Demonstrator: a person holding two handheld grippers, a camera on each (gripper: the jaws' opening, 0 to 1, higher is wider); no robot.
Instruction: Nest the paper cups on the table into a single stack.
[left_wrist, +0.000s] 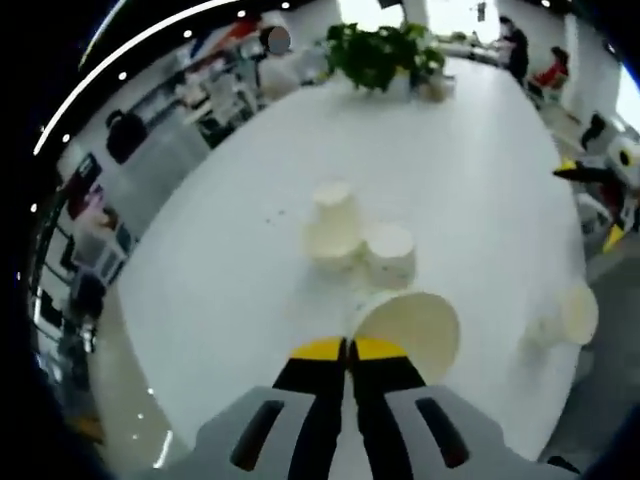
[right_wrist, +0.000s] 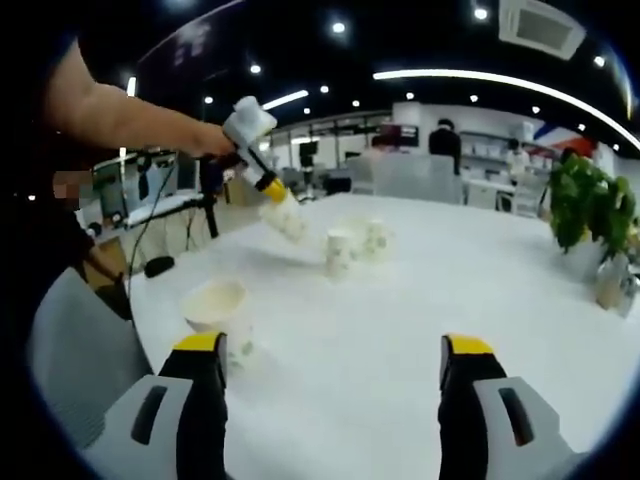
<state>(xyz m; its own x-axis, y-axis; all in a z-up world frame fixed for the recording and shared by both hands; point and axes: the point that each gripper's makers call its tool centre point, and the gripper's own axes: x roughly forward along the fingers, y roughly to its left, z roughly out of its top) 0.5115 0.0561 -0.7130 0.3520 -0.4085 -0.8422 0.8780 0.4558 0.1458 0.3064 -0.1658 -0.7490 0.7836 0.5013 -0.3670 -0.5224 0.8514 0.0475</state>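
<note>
In the left gripper view, the left gripper (left_wrist: 349, 347) is pinching its yellow-tipped jaws together on the rim of a tilted paper cup (left_wrist: 412, 330), whose open mouth is facing the camera above the white table (left_wrist: 230, 250). Just beyond that held cup, a pair of cups (left_wrist: 357, 243) is standing touching each other, mouths down, near the table's middle. Farther right of the pair, a lone cup (left_wrist: 566, 318) is lying on its side near the table's edge. A potted plant (left_wrist: 380, 52) is sitting at the far end of the table, well past the pair. In the right gripper view, the near cup (right_wrist: 217, 313) is standing upright, mouth up, beside the left jaw of the right gripper (right_wrist: 334, 372), whose jaws are standing wide apart and holding nothing.
</note>
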